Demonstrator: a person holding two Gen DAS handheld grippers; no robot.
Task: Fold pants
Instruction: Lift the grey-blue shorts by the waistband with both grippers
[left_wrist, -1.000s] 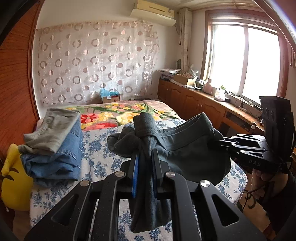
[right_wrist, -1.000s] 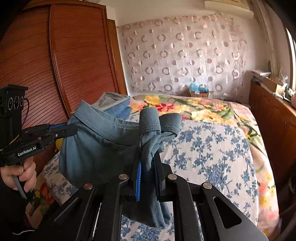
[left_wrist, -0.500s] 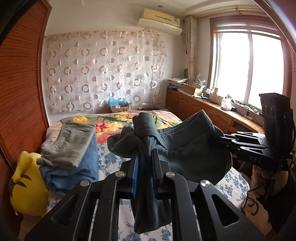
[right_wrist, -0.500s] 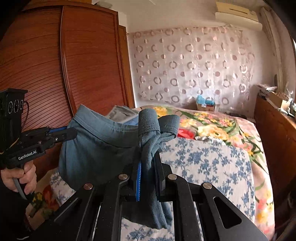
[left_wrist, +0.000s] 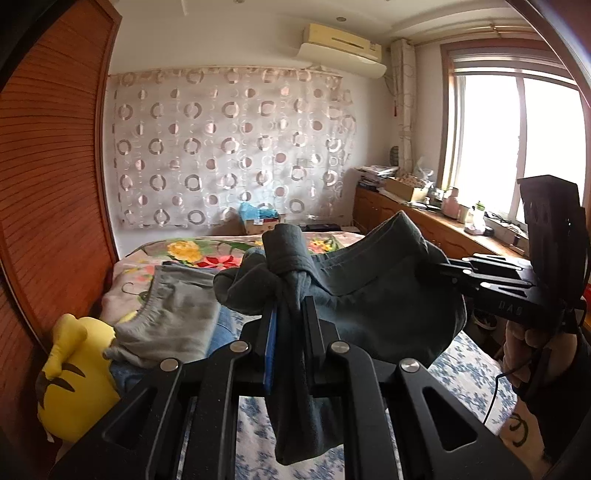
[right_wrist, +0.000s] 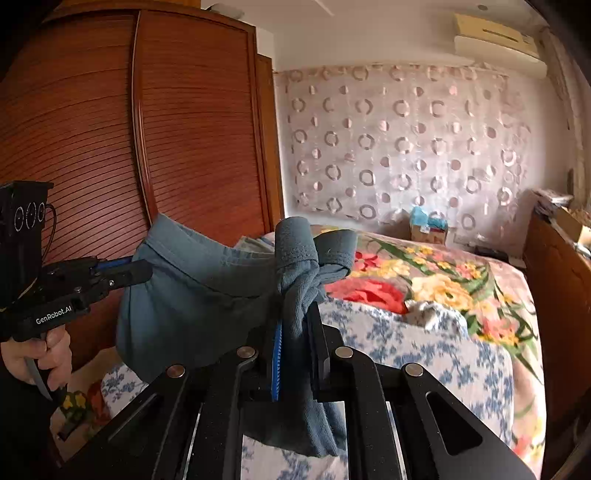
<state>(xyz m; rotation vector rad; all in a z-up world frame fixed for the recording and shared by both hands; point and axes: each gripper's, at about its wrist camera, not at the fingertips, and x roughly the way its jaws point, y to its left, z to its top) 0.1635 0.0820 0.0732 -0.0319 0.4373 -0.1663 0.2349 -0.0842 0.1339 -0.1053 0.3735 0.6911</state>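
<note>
the dark blue-grey pants (left_wrist: 388, 306) hang in the air above the bed (right_wrist: 424, 354), stretched between the two grippers. in the left wrist view the left gripper (left_wrist: 290, 321) has its jaws closed on a bunched wad of the fabric: the cloth rises out of the narrow gap as a rolled knot above the fingertips, and a tail of it drops down between the fingers below the pads, with a blue pad edge showing against the cloth on the left side. from that knot a seamed edge of the garment runs across to the right gripper (left_wrist: 439, 271), whose thin tips disappear into a corner of the cloth at the far right, a hand (left_wrist: 524, 343) holding its handle. the right wrist view shows the same from the other side: the right gripper (right_wrist: 297, 325) is clamped on its own bunch of fabric, a roll standing above the jaws and a flap hanging beneath, while the body of the pants sags like a pouch toward the left gripper (right_wrist: 138, 271), whose tips are closed on the far corner. on the bed's left side lies a stack of folded clothes (left_wrist: 177, 317), grey on top of denim, beside a yellow plush toy (left_wrist: 74, 376) against the wooden wardrobe (right_wrist: 147, 129).
</note>
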